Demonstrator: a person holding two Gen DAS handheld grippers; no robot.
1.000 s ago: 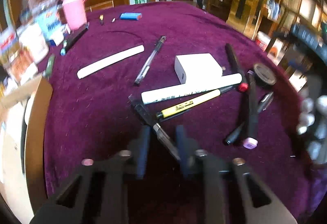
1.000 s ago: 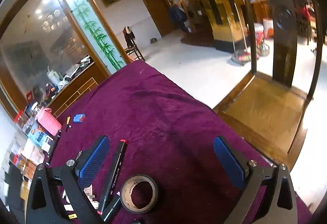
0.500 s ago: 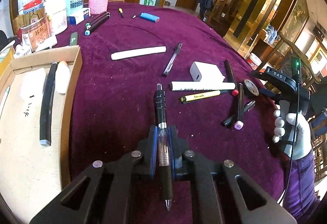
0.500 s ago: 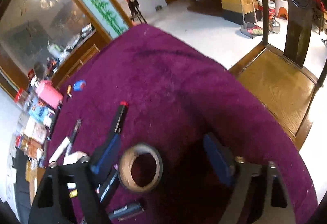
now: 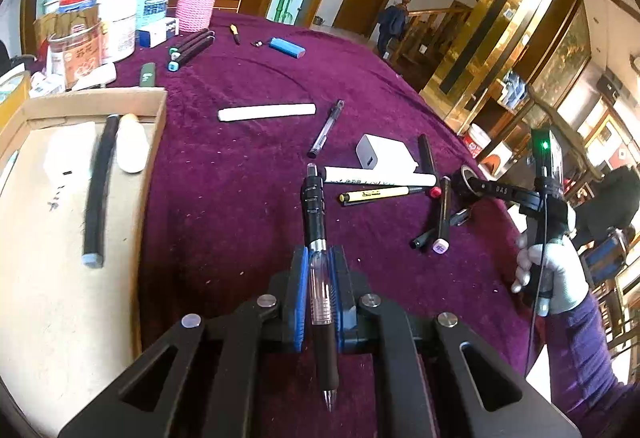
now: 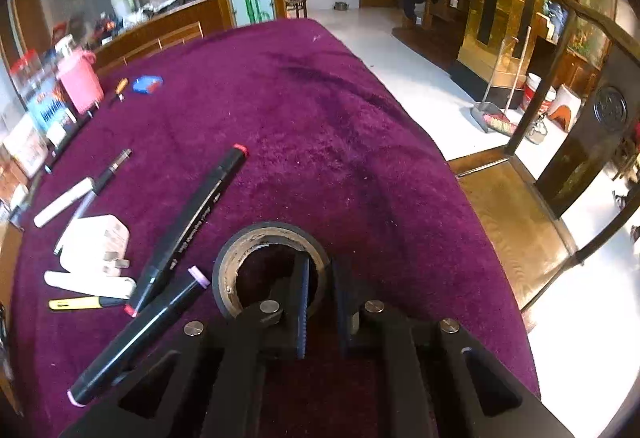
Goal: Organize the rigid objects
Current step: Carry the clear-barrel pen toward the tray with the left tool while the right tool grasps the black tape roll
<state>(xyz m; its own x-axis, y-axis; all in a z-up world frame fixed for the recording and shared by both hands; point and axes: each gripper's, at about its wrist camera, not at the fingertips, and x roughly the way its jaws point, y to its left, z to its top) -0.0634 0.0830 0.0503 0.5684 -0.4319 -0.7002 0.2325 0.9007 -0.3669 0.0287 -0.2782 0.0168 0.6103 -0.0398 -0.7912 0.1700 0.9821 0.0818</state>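
Purple cloth (image 5: 240, 166): velvet cover of the table, seen from the left wrist
Left gripper (image 5: 319, 258): clenched on a pen (image 5: 316, 222); blue pads press its clear barrel, black clip end points away, tip points back toward the camera
Cardboard tray (image 5: 158, 142): at left; holds a black marker (image 5: 98, 190) and a white oval piece just beside it
Loose items ahead: white stick (image 5: 266, 111), clear pen (image 5: 326, 128), white charger (image 5: 384, 157), yellow pen (image 5: 376, 194)
Right hand (image 5: 552, 278): white glove, at the right edge, gripping the other tool's handle
Right wrist view, right gripper (image 6: 320, 278): jaws have just been closing and now pinch the wall of the tape roll (image 6: 272, 234), one finger inside the ring, one outside
Tape roll position: flat on the cloth, near the table's right edge
Markers: red-capped marker (image 6: 196, 222) and pink-capped marker (image 6: 140, 334) lie left of the roll
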